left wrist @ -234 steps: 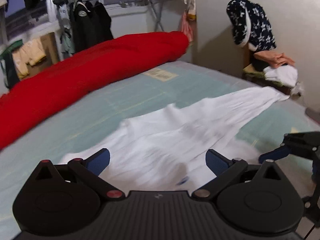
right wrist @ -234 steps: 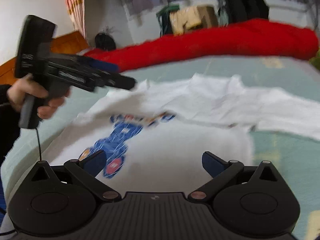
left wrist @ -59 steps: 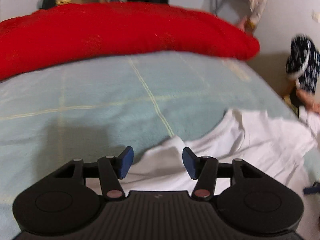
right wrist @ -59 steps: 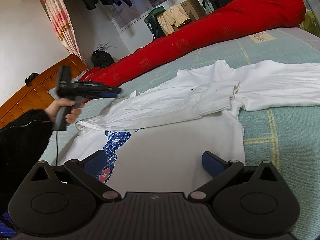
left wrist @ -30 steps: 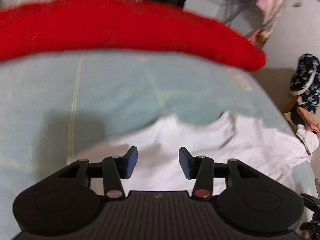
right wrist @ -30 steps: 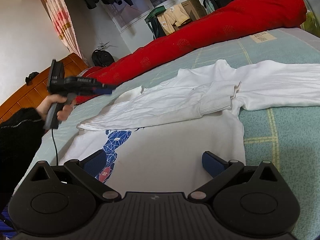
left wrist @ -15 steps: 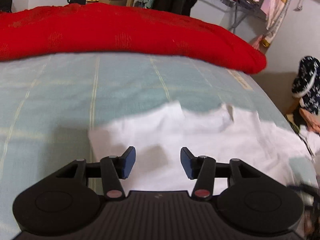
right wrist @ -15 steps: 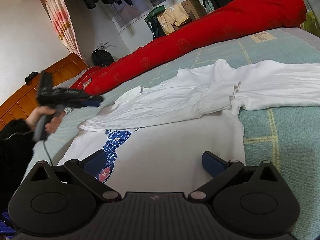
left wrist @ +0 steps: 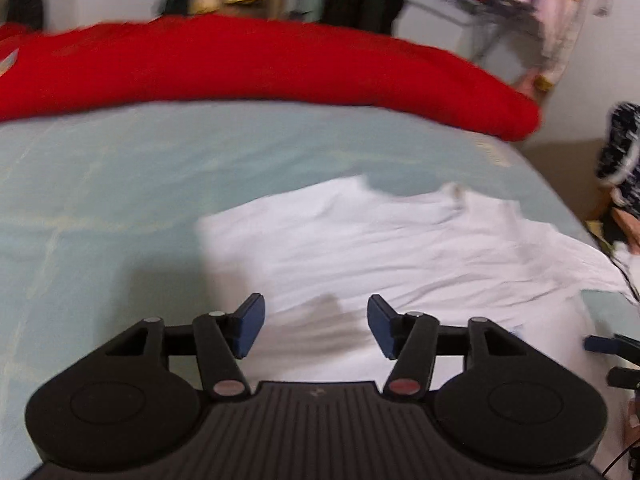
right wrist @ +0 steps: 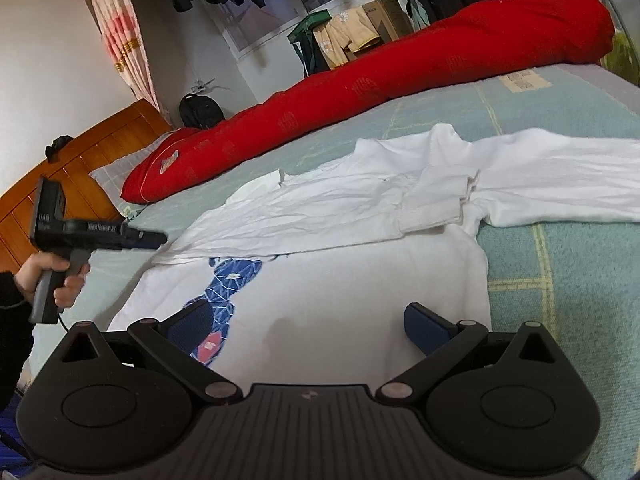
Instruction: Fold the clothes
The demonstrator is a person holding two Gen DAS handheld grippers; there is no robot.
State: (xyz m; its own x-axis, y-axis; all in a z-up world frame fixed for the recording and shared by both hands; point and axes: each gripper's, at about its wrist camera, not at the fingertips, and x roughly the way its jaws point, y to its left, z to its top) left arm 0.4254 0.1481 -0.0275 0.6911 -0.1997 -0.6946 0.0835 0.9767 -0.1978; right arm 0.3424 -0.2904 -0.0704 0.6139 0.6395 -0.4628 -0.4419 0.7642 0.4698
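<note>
Blue-padded jaws of the left gripper [left wrist: 315, 325], just opened further, are held apart with nothing between them above the white shirt [left wrist: 400, 248], spread on the bed [left wrist: 120, 184]. Its blue print [right wrist: 228, 284] is shown only beside the wide, empty right gripper [right wrist: 312, 324].

Left gripper [left wrist: 315, 322] and right gripper [right wrist: 314, 322]: ribbed black housings, round side discs, silver and red pivot screws, dark blue fingertip pads. Left hand [right wrist: 48, 278]: fuzzy black sleeve, grey pistol grip, trailing black cable.
</note>
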